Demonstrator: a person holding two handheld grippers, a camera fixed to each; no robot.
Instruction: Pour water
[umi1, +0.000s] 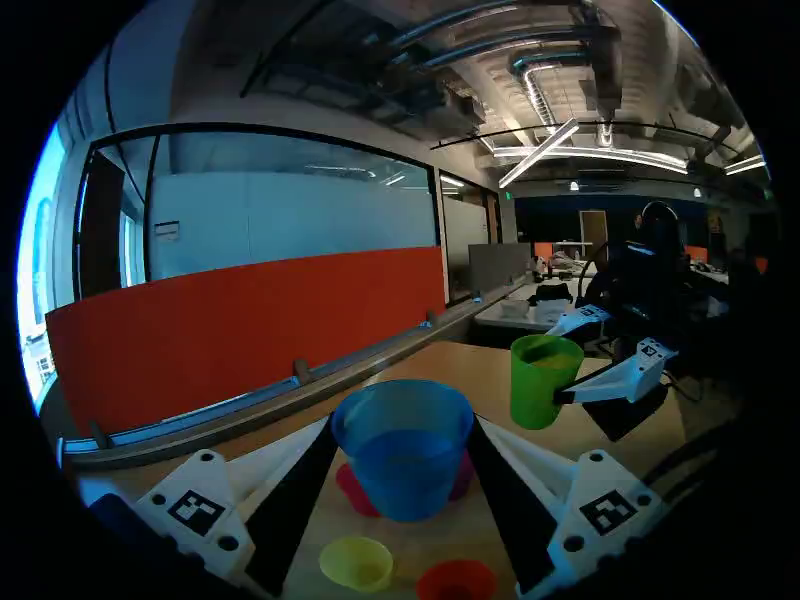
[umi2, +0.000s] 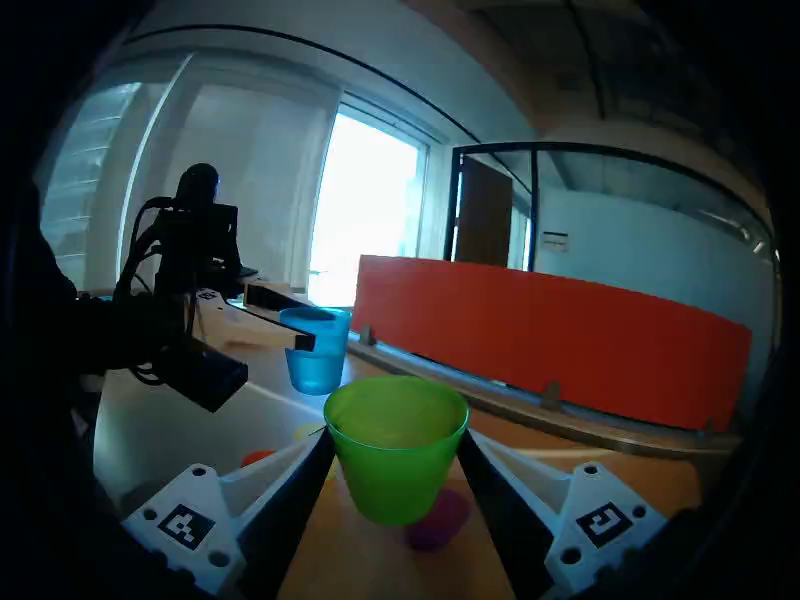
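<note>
My left gripper (umi1: 404, 458) is shut on a translucent blue cup (umi1: 403, 455) with water in its lower half, held upright above the wooden table (umi1: 470, 370). My right gripper (umi2: 397, 462) is shut on a green cup (umi2: 396, 448), also upright and off the table. In the left gripper view the green cup (umi1: 540, 380) hangs to the right and farther off, gripped by the right gripper (umi1: 560, 390). In the right gripper view the blue cup (umi2: 316, 350) sits in the left gripper (umi2: 305, 335) at the left, with a dark-sleeved arm behind it.
Small cups lie on the table below: a yellow cup (umi1: 357, 562), an orange cup (umi1: 456, 579) and a pink one (umi1: 352, 488); a purple one (umi2: 438, 520) under the green cup. An orange partition (umi1: 250, 320) with a metal rail borders the table's far edge.
</note>
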